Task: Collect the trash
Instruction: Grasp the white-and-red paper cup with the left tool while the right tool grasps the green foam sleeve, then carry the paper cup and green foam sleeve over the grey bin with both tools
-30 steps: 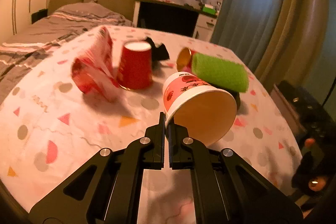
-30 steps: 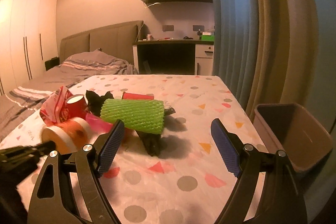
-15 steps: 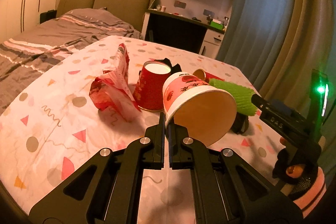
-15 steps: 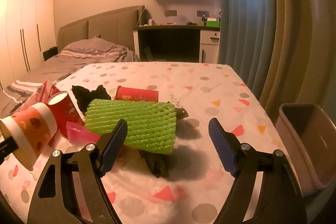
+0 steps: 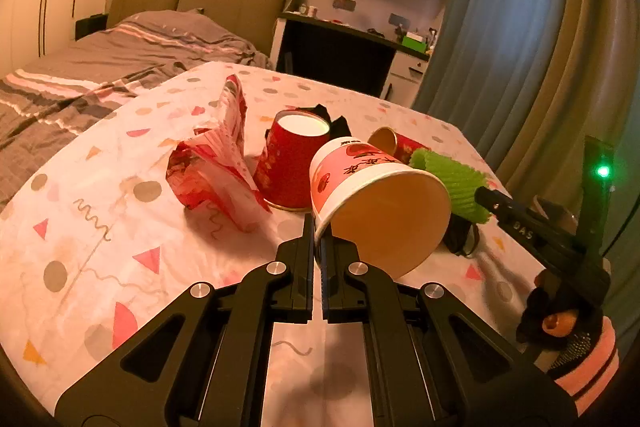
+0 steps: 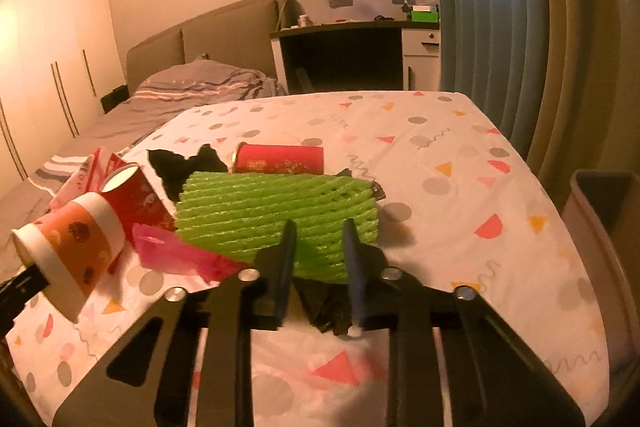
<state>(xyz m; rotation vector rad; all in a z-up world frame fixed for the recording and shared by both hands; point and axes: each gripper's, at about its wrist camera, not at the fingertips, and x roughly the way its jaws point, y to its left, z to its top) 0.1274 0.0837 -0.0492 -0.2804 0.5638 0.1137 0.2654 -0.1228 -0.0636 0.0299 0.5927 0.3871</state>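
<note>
My left gripper (image 5: 318, 227) is shut on the rim of an orange-and-white paper cup (image 5: 376, 199) and holds it above the table; the cup also shows in the right wrist view (image 6: 72, 247). My right gripper (image 6: 318, 239) is closing around the near edge of a green foam net sleeve (image 6: 276, 211), jaws narrow and blurred. A red paper cup (image 5: 292, 163) stands upside down. A crumpled red-and-white wrapper (image 5: 216, 163) lies left of it. A red can (image 6: 280, 159) lies on its side behind the sleeve. Black plastic (image 6: 180, 163) and a pink wrapper (image 6: 176, 255) lie nearby.
The table has a white cloth (image 6: 440, 187) with coloured shapes. A grey trash bin (image 6: 604, 227) stands beside the table's right edge. A bed (image 5: 100, 67) is at the left, a desk (image 6: 352, 51) behind, and curtains (image 6: 500, 27) on the right.
My right gripper has moved forward onto the green sleeve and its jaws have narrowed from wide open. My left gripper has kept the cup, lifted slightly.
</note>
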